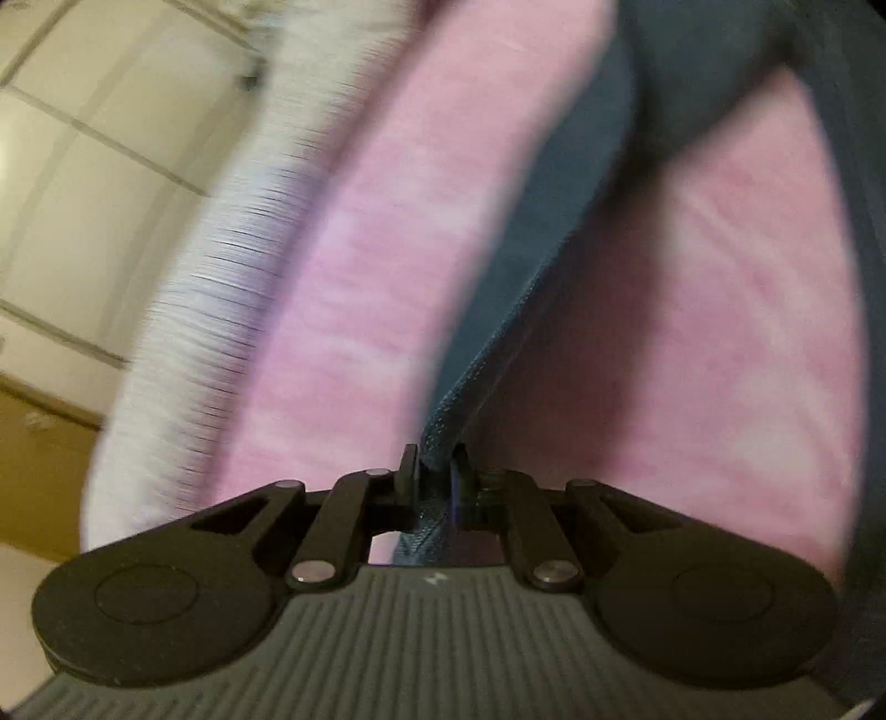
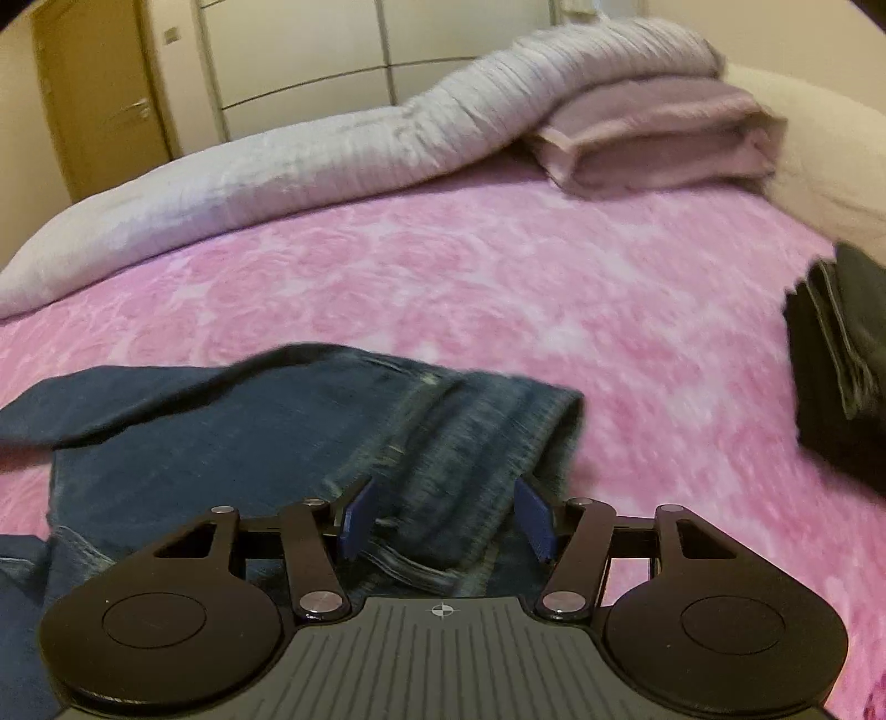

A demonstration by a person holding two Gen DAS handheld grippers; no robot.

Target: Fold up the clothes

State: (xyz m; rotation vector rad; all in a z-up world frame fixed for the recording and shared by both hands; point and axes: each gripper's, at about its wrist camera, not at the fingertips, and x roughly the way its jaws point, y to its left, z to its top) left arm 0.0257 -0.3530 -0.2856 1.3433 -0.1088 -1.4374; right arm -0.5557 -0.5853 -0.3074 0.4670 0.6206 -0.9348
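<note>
**Jeans on bed: left gripper clamped, right gripper open**

Left wrist view: At far left stand pale wardrobe panels. Next comes a grey quilt, blurred, running along the edge of the pink blanket. The left gripper is closed on a fold of the jeans. The denim strip rises taut from between the fingers and widens toward the upper right, above the blanket. The view is motion-blurred.

Right wrist view: At upper left is a wooden door, with wardrobe panels beside it. The quilt lies bunched along the far side of the bed. The jeans lie on the pink blanket at lower left, with one fold lifted off toward the left edge. The right gripper is open; its blue pads stand on either side of a bunched denim edge without closing on it. Whether the pads touch the cloth cannot be told. Right of the quilt lies a folded mauve blanket. At the right edge, a folded dark garment rests on the pink blanket, well apart from the jeans.
</note>
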